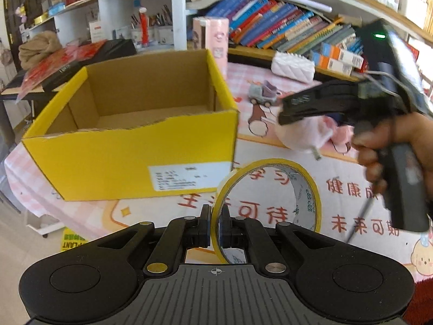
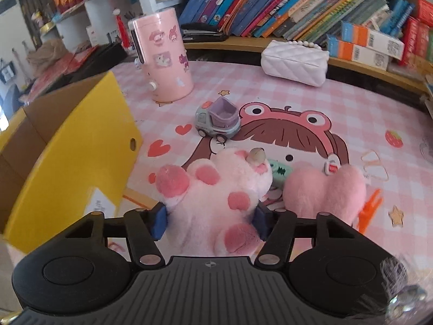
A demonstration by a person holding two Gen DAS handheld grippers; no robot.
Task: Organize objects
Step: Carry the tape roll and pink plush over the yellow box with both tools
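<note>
The left tool (image 1: 215,226) is clamped on the rim of a yellow-edged tape roll (image 1: 266,208), held up just right of the open yellow box (image 1: 130,146), so the roll looks ready to be carried over the near wall and dropped inside. The right tool (image 2: 211,220) has its pads pressed into a spotted pink plush toy (image 2: 216,197) lying on the desk (image 2: 311,103) right before it, box to its left; I judge it must lift next.

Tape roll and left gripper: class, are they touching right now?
Touching. The left wrist view shows the left gripper closed on the tape roll, one pad on each side of its yellow band, lifting it off the table.
</note>
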